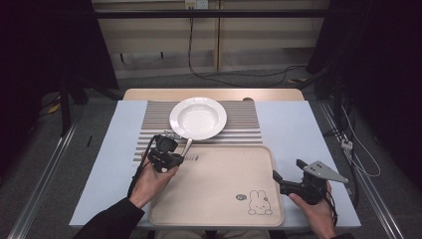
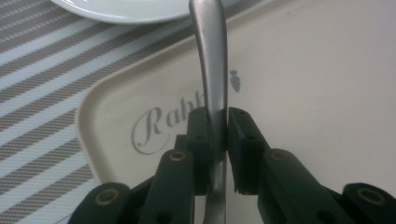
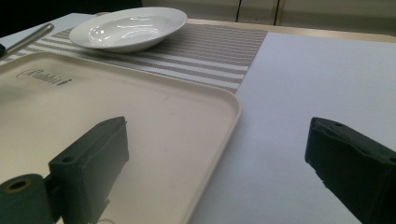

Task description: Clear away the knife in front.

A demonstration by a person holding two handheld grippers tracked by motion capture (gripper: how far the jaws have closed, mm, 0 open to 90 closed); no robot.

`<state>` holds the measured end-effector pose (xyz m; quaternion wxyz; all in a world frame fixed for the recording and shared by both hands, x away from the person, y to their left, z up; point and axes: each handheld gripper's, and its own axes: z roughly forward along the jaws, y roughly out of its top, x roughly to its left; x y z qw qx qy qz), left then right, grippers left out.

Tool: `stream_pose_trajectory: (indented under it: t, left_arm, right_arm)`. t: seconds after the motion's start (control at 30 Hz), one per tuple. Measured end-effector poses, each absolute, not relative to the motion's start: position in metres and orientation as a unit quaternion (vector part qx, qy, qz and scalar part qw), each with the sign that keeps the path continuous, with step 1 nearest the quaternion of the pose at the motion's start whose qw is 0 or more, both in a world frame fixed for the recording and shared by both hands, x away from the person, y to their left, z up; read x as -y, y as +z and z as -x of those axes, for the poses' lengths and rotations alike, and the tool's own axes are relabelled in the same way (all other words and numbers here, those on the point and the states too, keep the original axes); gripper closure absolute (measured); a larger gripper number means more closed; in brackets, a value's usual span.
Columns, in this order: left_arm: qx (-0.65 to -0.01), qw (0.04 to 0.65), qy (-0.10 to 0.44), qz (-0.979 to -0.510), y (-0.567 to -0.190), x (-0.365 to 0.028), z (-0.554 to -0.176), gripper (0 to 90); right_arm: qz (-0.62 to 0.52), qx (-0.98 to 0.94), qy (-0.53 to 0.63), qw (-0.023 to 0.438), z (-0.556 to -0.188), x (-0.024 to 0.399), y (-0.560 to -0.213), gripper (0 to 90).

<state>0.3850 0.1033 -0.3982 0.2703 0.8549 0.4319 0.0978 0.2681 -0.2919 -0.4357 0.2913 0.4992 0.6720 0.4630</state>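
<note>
Fingers (image 2: 201,140) of my left gripper (image 2: 219,135) clenched on utensil handle (image 2: 211,70), above tray (image 3: 154,116) corner near plate (image 1: 198,117). My right gripper (image 3: 217,163) spread wide, nothing held, over tray's right rim.

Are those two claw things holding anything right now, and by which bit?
The left gripper has its fingers clamped on a metal utensil, gripping its narrow handle; which utensil cannot be told. The right gripper is open and holds nothing.

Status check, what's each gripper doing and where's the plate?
Left gripper shut on metal utensil handle, over tray's far left corner. Right gripper open, empty, at tray's right edge. White plate empty on striped mat. Nothing obstructing.
</note>
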Motion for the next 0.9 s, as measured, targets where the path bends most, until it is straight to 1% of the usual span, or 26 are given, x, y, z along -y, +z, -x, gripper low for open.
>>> stream_pose_trajectory:
  t: [0.3,0.37,0.47,0.73,0.87,0.9]
  left_arm:
    - [-0.433,0.253,0.084,-0.861,-0.419,-0.103,-0.384,79.7]
    - [-0.432,0.248,0.088,-0.863,-0.422,-0.104,-0.384,79.6]
    - [-0.437,0.248,0.072,-0.862,-0.428,-0.106,-0.384,79.6]
    - [-0.435,0.259,0.08,-0.859,-0.431,-0.11,-0.384,78.9]
    - [-0.429,0.267,0.071,-0.86,-0.432,-0.112,-0.385,77.5]
    - [-0.425,0.271,0.068,-0.861,-0.432,-0.112,-0.386,74.9]
  right_arm:
    - [-0.499,-0.672,0.463,0.29,-0.268,0.292,-0.436,6.0]
    - [-0.499,-0.672,0.463,0.29,-0.268,0.292,-0.436,6.0]
    - [-0.499,-0.672,0.463,0.29,-0.268,0.292,-0.436,6.0]
    - [-0.499,-0.673,0.463,0.29,-0.269,0.291,-0.436,6.0]
    - [-0.498,-0.673,0.464,0.29,-0.268,0.291,-0.436,6.0]
    - [-0.499,-0.673,0.464,0.289,-0.268,0.291,-0.436,6.0]
